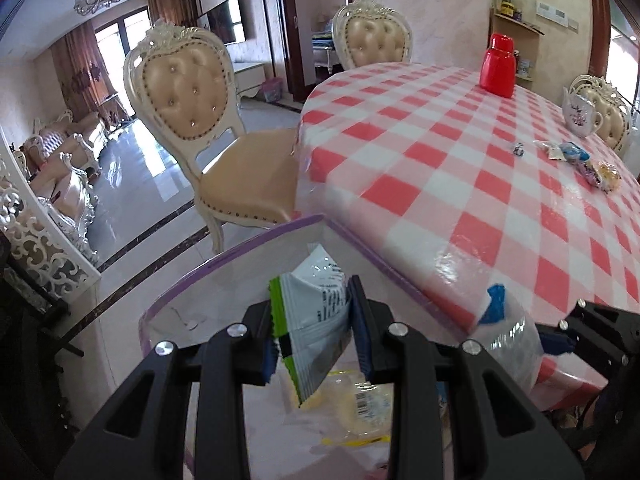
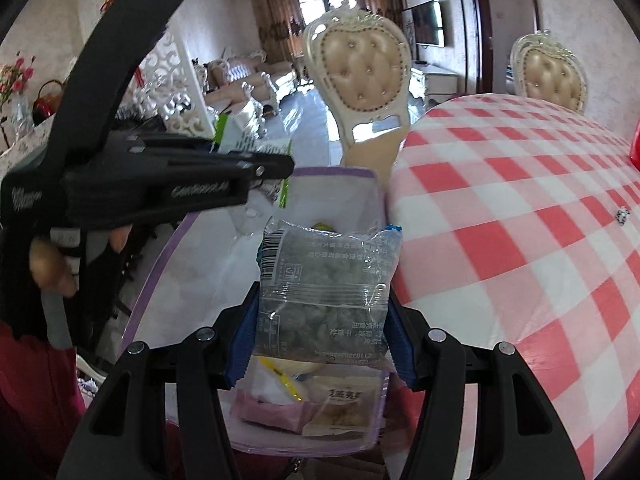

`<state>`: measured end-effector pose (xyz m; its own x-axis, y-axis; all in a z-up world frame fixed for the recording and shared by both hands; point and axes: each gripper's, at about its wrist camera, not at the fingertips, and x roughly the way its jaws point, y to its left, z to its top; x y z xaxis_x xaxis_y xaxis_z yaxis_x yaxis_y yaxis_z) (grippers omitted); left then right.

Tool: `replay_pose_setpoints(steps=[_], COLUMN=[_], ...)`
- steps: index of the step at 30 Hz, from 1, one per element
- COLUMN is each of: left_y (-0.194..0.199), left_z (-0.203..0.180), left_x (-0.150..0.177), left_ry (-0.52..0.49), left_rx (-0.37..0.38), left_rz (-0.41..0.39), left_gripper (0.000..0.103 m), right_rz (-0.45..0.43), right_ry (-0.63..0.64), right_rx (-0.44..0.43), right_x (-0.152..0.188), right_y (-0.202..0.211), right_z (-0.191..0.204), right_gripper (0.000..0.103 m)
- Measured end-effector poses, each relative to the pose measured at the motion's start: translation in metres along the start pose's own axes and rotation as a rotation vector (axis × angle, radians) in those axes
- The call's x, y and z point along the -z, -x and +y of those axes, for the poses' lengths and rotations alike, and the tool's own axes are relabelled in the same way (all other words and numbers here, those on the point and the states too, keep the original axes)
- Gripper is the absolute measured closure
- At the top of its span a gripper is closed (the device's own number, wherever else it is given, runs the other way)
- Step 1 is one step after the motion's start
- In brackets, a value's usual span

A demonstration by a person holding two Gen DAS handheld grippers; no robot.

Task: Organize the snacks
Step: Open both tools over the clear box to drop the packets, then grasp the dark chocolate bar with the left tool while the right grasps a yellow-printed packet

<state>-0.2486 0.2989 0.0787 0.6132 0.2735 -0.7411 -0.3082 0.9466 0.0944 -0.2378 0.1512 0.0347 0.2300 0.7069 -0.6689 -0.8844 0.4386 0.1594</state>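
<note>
My left gripper [image 1: 314, 316] is shut on a white and green snack packet [image 1: 316, 300], held over a clear bin with a purple rim [image 1: 240, 248]. A yellowish packet with a barcode [image 1: 364, 404] lies inside the bin. My right gripper [image 2: 322, 336] is shut on a clear packet of grey-green snack [image 2: 324, 280], above the same bin [image 2: 332, 172]. A pink packet [image 2: 272, 408] and a beige packet [image 2: 340, 408] lie in it. The left gripper [image 2: 276, 168] shows at the left of the right wrist view, still with its packet [image 2: 236, 136]. The right gripper [image 1: 560, 336] appears at the lower right of the left wrist view.
The bin stands against the round table with its red-checked cloth [image 1: 460, 160]. Loose snacks [image 1: 576, 156] and a small candy [image 1: 519, 148] lie at the far right, near a white teapot [image 1: 580, 114] and a red flask [image 1: 498, 66]. A padded chair [image 1: 192, 96] stands beside the table.
</note>
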Motion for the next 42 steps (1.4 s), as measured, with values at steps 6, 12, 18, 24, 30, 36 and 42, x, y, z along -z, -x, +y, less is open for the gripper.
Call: replay_pose_setpoints(steps=[6,12,18,24,30,36,42], left_y=[-0.017,-0.010,0.009,0.006,-0.041,-0.101,-0.148], left_z=[-0.007,-0.008,-0.028,-0.116,-0.237,-0.307,-0.340], left_x=[0.006,0.001,-0.010,-0.039,-0.086,-0.131,-0.158], left_ry=[-0.043,-0.018,0.063,0.046,-0.062,-0.031,0.090], left_rx=[-0.029,-0.141,-0.074,0.171,0.255,0.241,0.170], left_rz=[0.065,0.022,-0.104,-0.119,-0.083,-0.057,-0.041], left_gripper=[0.068,0.022,0.008,0.003,0.003,0.003,0.003], right_rz=[0.005,-0.105,-0.222,-0.266,-0.285,-0.229,-0.161], right_ry=[0.024,-0.085,-0.237,-0.466,-0.656,-0.746,-0.836], right_rx=[-0.077,-0.061,0.103,0.324,0.514,0.593,0.575], right_x=[0.004,0.003,0.031,0.078,0.127,0.145,0.136], right_y=[-0.003,0.040,0.105,0.168,0.225,0.229,0.204], right_z=[0.009,-0.030,-0.102,-0.192,-0.271,-0.343,-0.419], right_gripper=[0.040,0.038,0.021,0.017,0.017,0.017,0.017])
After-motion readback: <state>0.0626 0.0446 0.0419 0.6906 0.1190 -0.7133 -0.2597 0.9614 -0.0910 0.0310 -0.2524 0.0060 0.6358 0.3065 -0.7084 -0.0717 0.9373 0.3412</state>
